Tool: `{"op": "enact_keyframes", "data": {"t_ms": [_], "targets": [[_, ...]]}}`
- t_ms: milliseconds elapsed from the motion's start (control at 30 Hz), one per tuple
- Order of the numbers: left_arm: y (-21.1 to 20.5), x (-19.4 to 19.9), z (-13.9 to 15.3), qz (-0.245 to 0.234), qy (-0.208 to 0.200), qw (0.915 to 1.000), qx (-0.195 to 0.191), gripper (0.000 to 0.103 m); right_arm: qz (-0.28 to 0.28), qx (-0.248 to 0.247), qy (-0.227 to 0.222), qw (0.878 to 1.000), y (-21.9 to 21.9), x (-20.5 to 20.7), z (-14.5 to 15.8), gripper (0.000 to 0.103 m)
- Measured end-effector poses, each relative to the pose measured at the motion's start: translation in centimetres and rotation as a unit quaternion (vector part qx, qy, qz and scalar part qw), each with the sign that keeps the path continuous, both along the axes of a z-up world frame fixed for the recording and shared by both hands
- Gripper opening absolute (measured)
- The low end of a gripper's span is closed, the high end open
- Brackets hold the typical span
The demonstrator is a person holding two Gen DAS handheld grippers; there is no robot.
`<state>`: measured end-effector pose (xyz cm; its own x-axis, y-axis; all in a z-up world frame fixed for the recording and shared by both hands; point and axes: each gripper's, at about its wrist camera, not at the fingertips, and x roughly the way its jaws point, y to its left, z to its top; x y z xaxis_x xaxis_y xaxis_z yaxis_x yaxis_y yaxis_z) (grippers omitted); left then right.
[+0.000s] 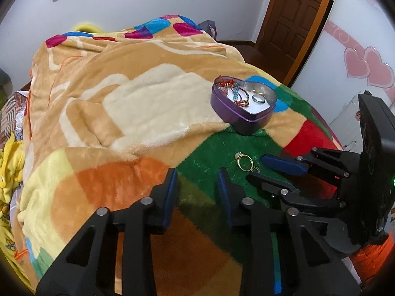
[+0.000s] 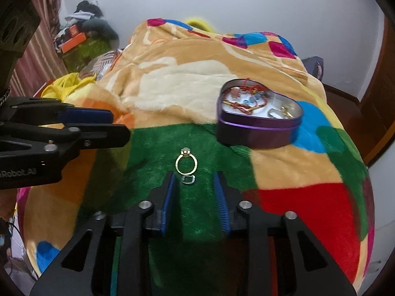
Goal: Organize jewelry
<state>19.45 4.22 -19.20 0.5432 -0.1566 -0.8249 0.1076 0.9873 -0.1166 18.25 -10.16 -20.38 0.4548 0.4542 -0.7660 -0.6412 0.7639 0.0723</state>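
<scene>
A gold ring [image 2: 186, 164] lies on the green patch of the blanket, with a small silver ring [image 2: 188, 179] just in front of it. The gold ring also shows in the left wrist view [image 1: 244, 162]. My right gripper [image 2: 195, 178] is open, low over the blanket, its fingertips on either side of the silver ring. It shows from the side in the left wrist view [image 1: 254, 166]. A purple heart-shaped tin [image 2: 259, 133] holding bracelets and rings stands beyond. My left gripper [image 1: 197, 175] is open and empty, left of the rings.
The colourful fleece blanket [image 1: 138, 113] covers a bed. Yellow bedding [image 1: 9, 165] lies at its left side. A wooden door [image 1: 293, 12] and a wall with pink hearts [image 1: 365, 66] are at the right. Clutter [image 2: 81, 34] sits in the far left corner.
</scene>
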Motion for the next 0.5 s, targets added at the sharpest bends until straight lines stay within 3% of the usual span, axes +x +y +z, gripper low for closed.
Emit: {"op": "enact_keyframes", "data": {"t_ms": [133,500], "targets": [[-0.5,0.5,-0.4,-0.009,0.006,0.9999,-0.01,0.023,0.013,-0.017,-0.005,1.0,0.4,-0.2,-0.3,0.01],[-3.7,2.7,-2.2,-0.041,0.029,0.9987,-0.01,0.02,-0.018,0.02,-0.008,1.0,-2.1,0.4,0.8,0.009]]}}
